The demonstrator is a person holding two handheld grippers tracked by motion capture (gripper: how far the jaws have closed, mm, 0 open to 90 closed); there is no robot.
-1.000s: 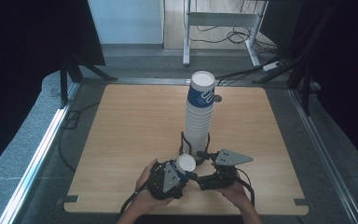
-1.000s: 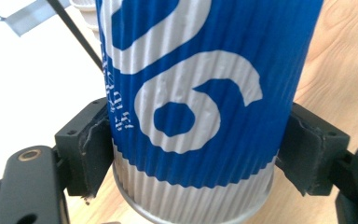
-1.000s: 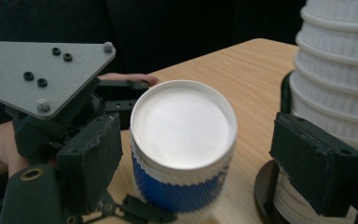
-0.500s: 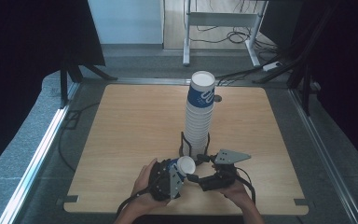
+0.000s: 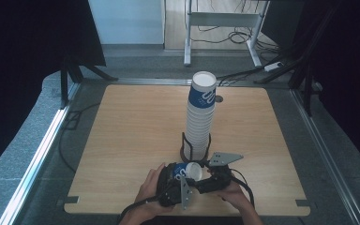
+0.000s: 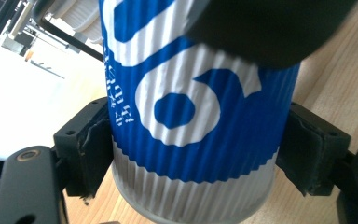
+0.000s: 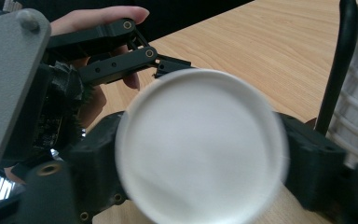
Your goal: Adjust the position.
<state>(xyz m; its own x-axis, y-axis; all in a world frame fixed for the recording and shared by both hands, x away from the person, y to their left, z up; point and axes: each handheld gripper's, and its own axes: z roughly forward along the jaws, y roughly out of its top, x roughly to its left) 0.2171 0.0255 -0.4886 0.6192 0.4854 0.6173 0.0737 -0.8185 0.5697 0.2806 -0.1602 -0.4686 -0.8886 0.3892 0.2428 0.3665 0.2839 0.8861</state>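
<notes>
Both grippers clamp one ribbed paper cup point(image 5: 187, 170).
Left gripper point(image 6: 198, 154) grips its corrugated blue-white wall; right gripper point(image 7: 200, 154) just closed around its round white mouth, near stack.

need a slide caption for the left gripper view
Left gripper shut on a blue-and-white ribbed paper cup, black fingers pressed to its sides above the wooden table.

No legible text; blue-and-white cup point(image 6: 196, 116) lettering too partial to read.
</notes>
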